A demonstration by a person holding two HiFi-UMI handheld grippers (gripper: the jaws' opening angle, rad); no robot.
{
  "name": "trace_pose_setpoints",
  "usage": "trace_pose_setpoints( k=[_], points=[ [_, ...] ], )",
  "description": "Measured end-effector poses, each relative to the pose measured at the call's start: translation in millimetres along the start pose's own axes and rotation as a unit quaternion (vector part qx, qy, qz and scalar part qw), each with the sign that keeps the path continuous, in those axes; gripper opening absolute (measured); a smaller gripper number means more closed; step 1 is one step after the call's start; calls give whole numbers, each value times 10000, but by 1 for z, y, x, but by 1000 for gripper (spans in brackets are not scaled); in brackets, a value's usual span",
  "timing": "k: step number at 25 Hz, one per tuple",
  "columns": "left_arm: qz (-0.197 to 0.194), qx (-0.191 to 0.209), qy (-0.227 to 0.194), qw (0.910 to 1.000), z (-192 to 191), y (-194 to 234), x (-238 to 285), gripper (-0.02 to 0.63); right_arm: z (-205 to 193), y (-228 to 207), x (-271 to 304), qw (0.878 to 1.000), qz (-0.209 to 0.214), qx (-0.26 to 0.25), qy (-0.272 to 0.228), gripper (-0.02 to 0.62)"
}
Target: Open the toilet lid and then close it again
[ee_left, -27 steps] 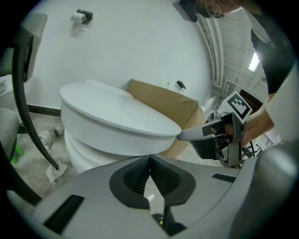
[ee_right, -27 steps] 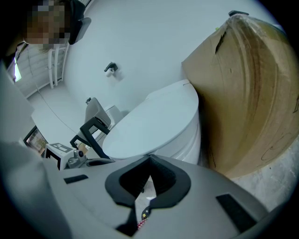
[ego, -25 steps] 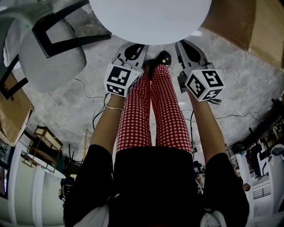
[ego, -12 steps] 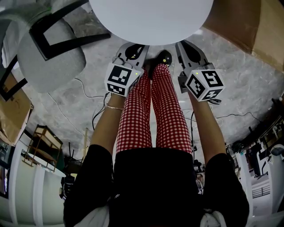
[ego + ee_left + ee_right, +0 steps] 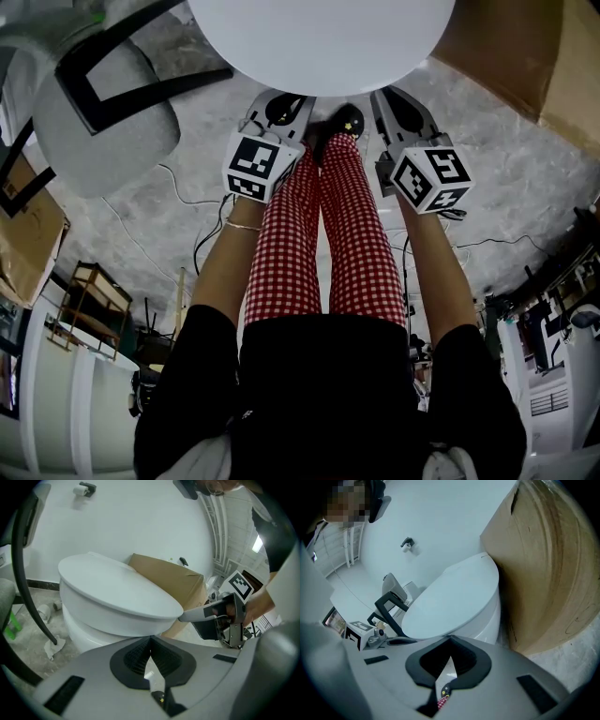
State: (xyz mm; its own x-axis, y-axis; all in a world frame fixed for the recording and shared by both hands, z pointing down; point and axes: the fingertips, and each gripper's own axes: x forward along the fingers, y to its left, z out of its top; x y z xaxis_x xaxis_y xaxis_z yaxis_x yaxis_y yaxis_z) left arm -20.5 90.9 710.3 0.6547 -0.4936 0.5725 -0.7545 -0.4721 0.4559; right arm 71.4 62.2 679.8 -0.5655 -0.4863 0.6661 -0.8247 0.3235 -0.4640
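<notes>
At 10 o'clock in the head view a gray chair (image 5: pixel 103 122) with a black frame is standing on the concrete floor (image 5: pixel 525 178). Thin cables (image 5: pixel 178 200) are trailing across that floor at 9 o'clock.

The white toilet lid (image 5: pixel 319 37) is lying at 12 o'clock, down flat on the bowl (image 5: pixel 89 625).

The left tool (image 5: pixel 279 101) is pointing toward 12 o'clock, with its front end reaching the lid's front rim. In its own view the jaws are meeting at the tips, narrow and gripping nothing. There the lid is filling the space from 9 to 12 o'clock just beyond them, and a paper holder (image 5: pixel 84 488) is hanging on the wall at 11 o'clock.

Between the two tools the person's legs in red checked trousers (image 5: pixel 319 234) are stretching toward the toilet. A black shoe (image 5: pixel 345 122) is showing just under the lid's rim.

The right tool (image 5: pixel 401 98) is pointing the same way, at the rim just to the 1 o'clock side of the shoe. Its jaws are also closing to a narrow point with nothing between them. Seen from the left tool, its tip is sitting right at the lid's edge, though whether it is touching cannot be told.

A cardboard box (image 5: pixel 525 47) is standing at 2 o'clock, just beside the toilet.
</notes>
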Motion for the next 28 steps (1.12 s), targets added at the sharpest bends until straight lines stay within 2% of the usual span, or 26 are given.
trace_pose_setpoints(
  k=[28],
  points=[
    [17, -35, 168, 9999, -12, 10, 12, 4, -12, -9, 14, 9999, -79, 79, 100, 18]
  ],
)
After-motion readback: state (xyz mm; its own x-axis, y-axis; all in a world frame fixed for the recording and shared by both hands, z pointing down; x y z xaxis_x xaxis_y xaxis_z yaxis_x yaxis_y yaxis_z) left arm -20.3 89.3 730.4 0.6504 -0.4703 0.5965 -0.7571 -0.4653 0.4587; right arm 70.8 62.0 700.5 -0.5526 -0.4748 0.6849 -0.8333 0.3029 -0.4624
